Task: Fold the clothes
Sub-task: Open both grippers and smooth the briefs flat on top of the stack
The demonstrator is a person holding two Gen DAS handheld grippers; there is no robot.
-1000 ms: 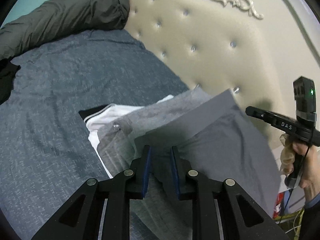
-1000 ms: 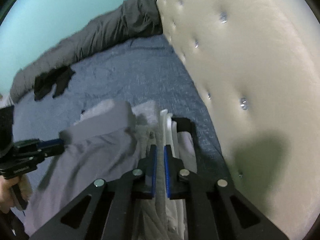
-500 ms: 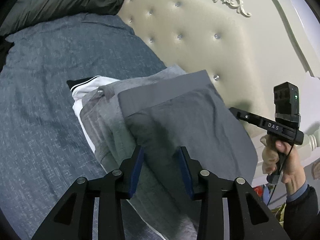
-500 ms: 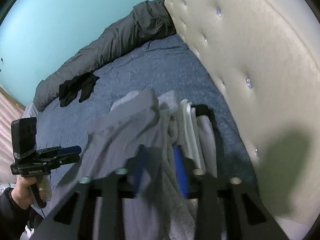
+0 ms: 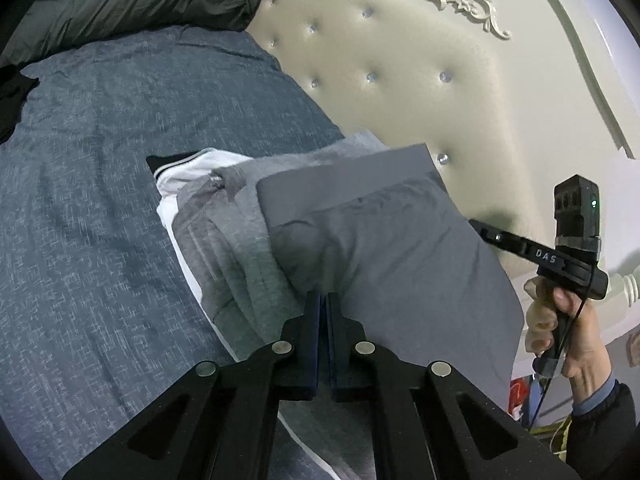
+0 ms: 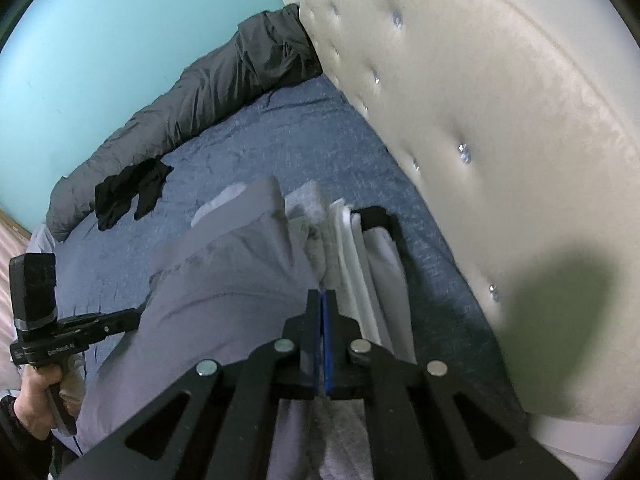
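Observation:
A folded dark grey garment [image 5: 380,248] [image 6: 224,288] lies on top of a stack on the bed, its waistband end toward the far side. Under it sit a lighter grey garment [image 5: 240,240] and a white one with black trim [image 5: 180,176] [image 6: 352,248]. My left gripper [image 5: 324,300] hovers over the near edge of the stack, shut with no cloth between its pads. My right gripper [image 6: 322,296] is also shut and empty above the stack's near end. Each gripper shows in the other's view, hand-held beside the stack: the right [image 5: 480,226] and the left [image 6: 128,316].
The stack lies on a blue-grey bedsheet [image 5: 80,200] close to a cream tufted headboard [image 5: 400,80]. A rolled dark grey duvet [image 5: 140,0] runs along the far side by a teal wall [image 6: 100,40]. A black garment [image 6: 128,192] lies on the sheet beyond the stack.
Both grippers let go of the dark grey garment, opened wide, and have now shut empty. The garment has settled flat on the stack and both grippers have drawn back.

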